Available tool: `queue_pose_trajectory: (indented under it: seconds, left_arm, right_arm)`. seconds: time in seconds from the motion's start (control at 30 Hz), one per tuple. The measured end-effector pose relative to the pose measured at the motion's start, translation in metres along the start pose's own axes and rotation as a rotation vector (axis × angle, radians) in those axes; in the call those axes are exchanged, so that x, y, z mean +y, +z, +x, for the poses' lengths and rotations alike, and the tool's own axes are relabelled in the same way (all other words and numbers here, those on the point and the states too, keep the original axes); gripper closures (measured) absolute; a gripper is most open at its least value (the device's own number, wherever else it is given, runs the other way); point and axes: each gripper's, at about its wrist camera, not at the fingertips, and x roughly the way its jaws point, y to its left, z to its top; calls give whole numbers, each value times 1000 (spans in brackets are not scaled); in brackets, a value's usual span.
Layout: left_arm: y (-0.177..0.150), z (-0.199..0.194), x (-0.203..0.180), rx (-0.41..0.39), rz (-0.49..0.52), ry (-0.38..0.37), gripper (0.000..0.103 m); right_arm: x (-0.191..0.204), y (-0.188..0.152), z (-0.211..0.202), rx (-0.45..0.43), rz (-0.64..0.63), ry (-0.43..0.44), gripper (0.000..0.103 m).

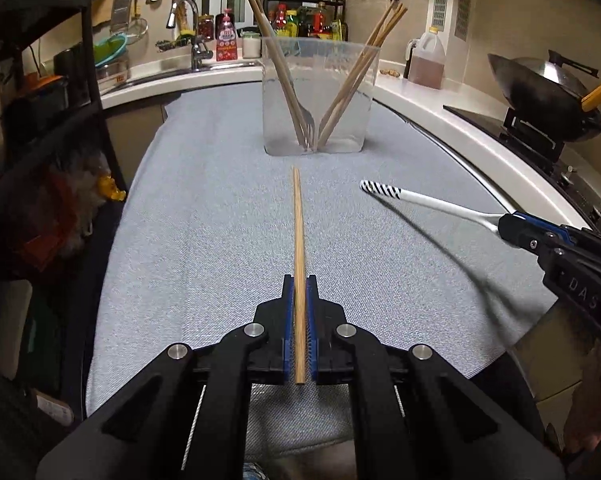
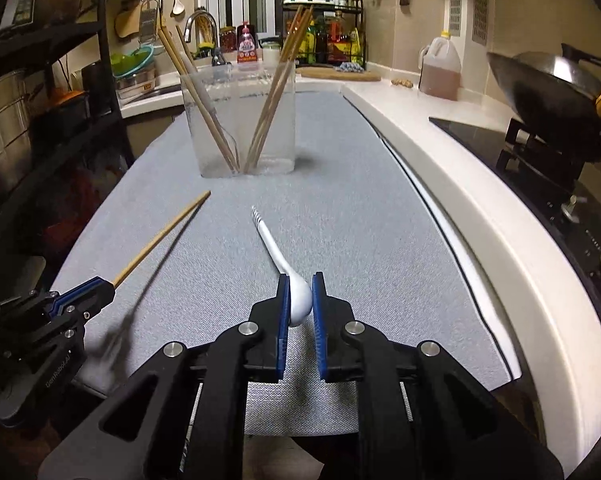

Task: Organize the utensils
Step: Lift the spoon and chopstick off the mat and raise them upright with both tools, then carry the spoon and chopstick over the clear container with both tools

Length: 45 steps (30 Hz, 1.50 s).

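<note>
The left hand-held gripper (image 1: 299,280) was clamped on a wooden chopstick (image 1: 297,232), its blue pads pressed against the stick on both sides. The chopstick ran straight forward between the fingers and pointed toward the clear container (image 1: 318,96), its far tip stopping short of the container's base and raised over the grey cloth (image 1: 204,220) that covered the bench (image 1: 452,128).

The right hand-held gripper (image 2: 299,292) was closed on the bowl end of a white spoon (image 2: 278,252). The spoon's handle (striped black and white at its tip) reached forward and a little to the left, also held clear of the cloth, with its shadow falling on the fabric in the left wrist view.

The container stood upright at the far end of the cloth. Inside it, wooden-handled forks (image 1: 278,64) leaned to the left, their tines down at the bottom, and a bundle of chopsticks (image 1: 360,68) leaned to the right; the two groups met near the middle of the base.

Beside the cloth on the right sat a black cooktop (image 2: 472,128) with a wok (image 2: 540,80), and a jug of brown liquid (image 2: 440,66) stood near the wall.
</note>
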Motion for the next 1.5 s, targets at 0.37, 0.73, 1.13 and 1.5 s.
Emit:
queue_pose_trajectory:
  seconds: [0.37,0.73,1.13,1.5]
  left_arm:
    - [4,-46,6,-95,-5,7,97]
    - [28,-78,13,-178,3,-2,97]
    - [102,-93,21,-236,21,-37,97]
    - [141,-75,22,-167,-2,-95,97]
  right_arm:
    - [-4,14,-42,-85,-6,0,91]
    - [-8,36,-73,-158,-9,14,91]
    - [2,80,-78,-207,-67,47,91]
    - [9,118,-60,-156,-131,92,91]
